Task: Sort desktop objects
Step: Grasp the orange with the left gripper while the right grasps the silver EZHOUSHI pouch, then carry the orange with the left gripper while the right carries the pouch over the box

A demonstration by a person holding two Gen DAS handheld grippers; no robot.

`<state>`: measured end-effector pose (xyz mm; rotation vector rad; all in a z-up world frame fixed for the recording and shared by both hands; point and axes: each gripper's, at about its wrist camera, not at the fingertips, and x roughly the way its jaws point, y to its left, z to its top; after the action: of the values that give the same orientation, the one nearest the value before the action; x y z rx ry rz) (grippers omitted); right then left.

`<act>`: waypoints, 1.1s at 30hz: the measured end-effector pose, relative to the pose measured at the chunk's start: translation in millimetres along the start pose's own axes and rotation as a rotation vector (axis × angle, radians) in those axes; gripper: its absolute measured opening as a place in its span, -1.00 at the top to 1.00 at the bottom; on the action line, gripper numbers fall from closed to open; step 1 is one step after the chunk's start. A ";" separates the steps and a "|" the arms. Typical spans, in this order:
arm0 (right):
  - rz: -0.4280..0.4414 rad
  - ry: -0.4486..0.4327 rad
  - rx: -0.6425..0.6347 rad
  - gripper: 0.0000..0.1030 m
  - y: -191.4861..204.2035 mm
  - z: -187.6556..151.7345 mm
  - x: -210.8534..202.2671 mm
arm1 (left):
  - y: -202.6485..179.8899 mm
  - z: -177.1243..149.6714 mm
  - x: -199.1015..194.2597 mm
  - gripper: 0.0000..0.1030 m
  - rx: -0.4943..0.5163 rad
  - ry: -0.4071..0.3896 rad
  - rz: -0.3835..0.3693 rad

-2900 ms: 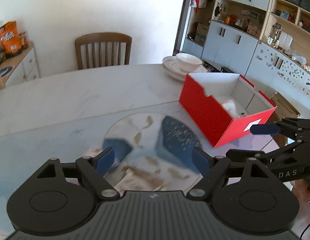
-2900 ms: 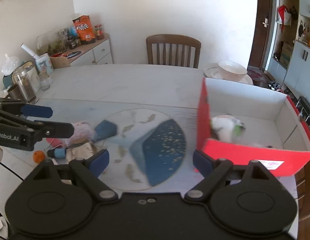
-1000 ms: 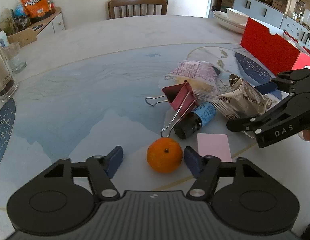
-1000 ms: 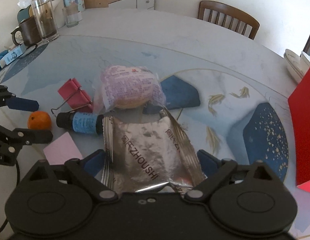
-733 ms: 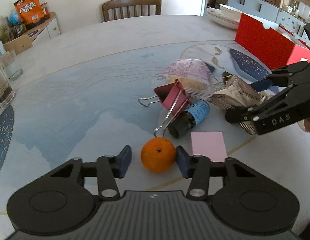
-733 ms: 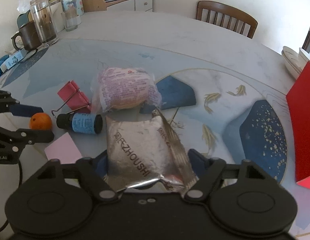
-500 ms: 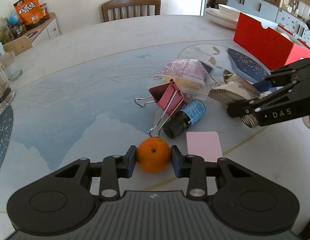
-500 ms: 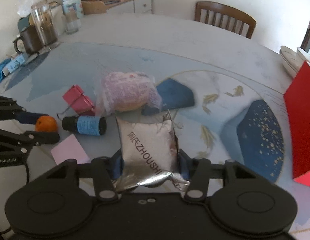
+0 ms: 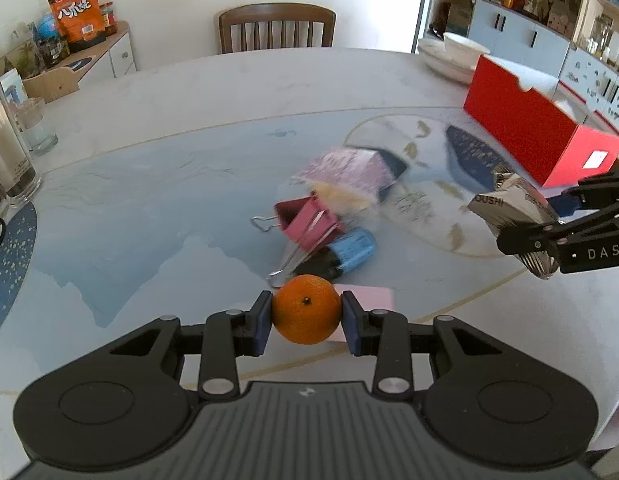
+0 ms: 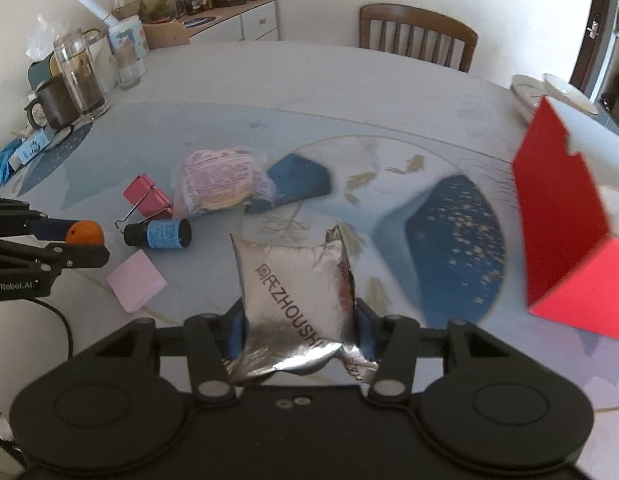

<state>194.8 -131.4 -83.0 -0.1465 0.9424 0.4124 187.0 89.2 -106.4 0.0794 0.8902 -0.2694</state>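
Left gripper [image 9: 306, 322] is squeezing the mandarin [image 9: 306, 309] between both pads, at 6 o'clock from the pink binder clip [image 9: 305, 222]. Right gripper [image 10: 299, 330] is clamping the silver snack pouch [image 10: 293, 292], with the red box [image 10: 565, 248] sitting at 3 o'clock.

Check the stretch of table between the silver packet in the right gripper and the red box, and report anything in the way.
Nothing visible blocks it. The right gripper holds the silver packet, and only bare patterned table lies between it and the red box.
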 end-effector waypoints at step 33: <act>-0.059 -0.150 0.101 0.00 -187.3 15.8 -117.8 | -196.3 111.2 -23.9 0.33 0.104 -0.158 -0.103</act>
<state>221.7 -330.5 11.2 -0.0505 0.8069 0.3162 204.8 -115.1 -9.4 0.1071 0.7240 -0.4122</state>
